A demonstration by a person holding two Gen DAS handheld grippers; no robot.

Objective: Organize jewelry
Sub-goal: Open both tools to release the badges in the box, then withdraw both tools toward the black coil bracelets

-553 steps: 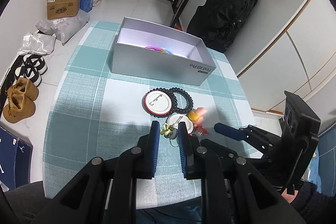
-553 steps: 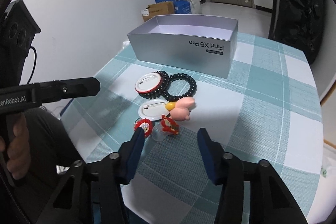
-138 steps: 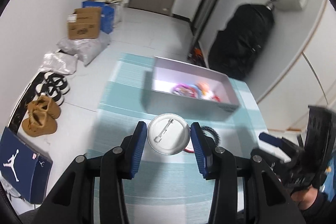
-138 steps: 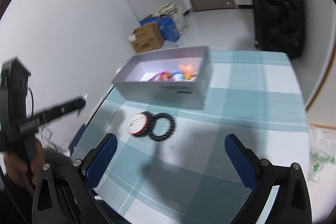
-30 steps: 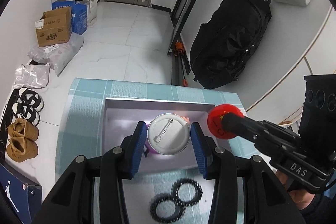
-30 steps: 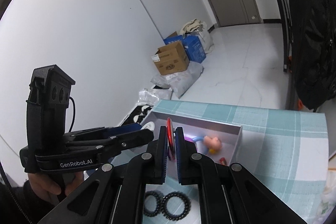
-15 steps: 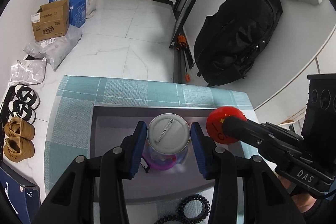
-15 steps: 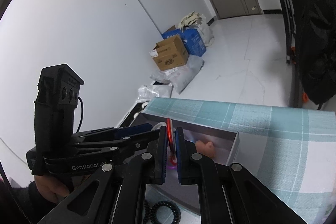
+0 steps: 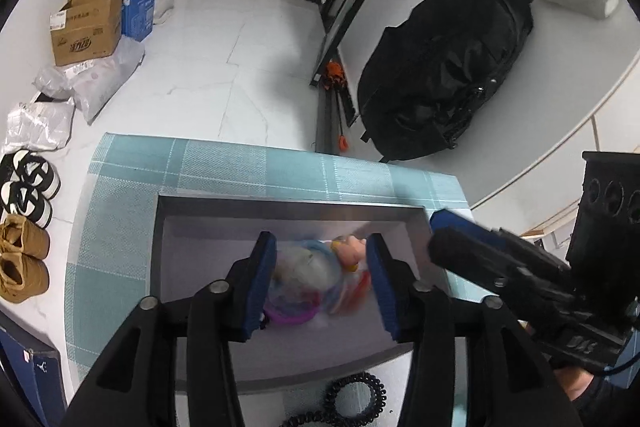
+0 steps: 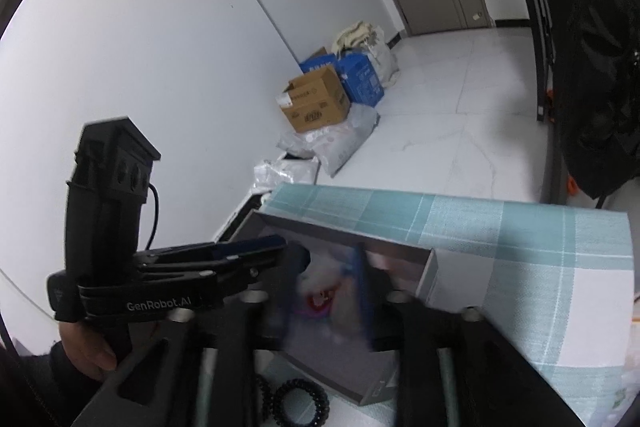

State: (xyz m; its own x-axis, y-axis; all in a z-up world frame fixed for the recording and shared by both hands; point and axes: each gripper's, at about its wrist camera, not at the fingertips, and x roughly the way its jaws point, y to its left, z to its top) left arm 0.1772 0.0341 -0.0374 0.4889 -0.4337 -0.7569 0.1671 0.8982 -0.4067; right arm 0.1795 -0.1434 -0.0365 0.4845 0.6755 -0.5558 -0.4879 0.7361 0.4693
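Observation:
The grey box (image 9: 280,203) sits on the checked cloth and holds a pink figure (image 9: 353,247), a purple ring (image 9: 288,315) and other trinkets. My left gripper (image 9: 322,281) hovers over it with its jaws opening. The white badge (image 9: 308,265) is a blur below them, free of the pads. My right gripper (image 10: 322,299) hangs over the box's right end (image 10: 427,277), motion-blurred and also opening. The red badge (image 10: 316,301) is a smear inside the box, out of the pads. Two black coil hair ties (image 9: 356,395) lie on the cloth before the box.
A hand holds the left gripper's handle (image 10: 86,351). A black backpack (image 9: 444,67) leans on the wall beyond the table. Cartons (image 9: 86,25), bags and shoes (image 9: 24,183) lie on the floor to the left. The table's far edge (image 9: 256,146) is just behind the box.
Both grippers' jaws have spread. The white badge has left the left jaws and the red badge the right jaws. Both now show as blurs down in the box.

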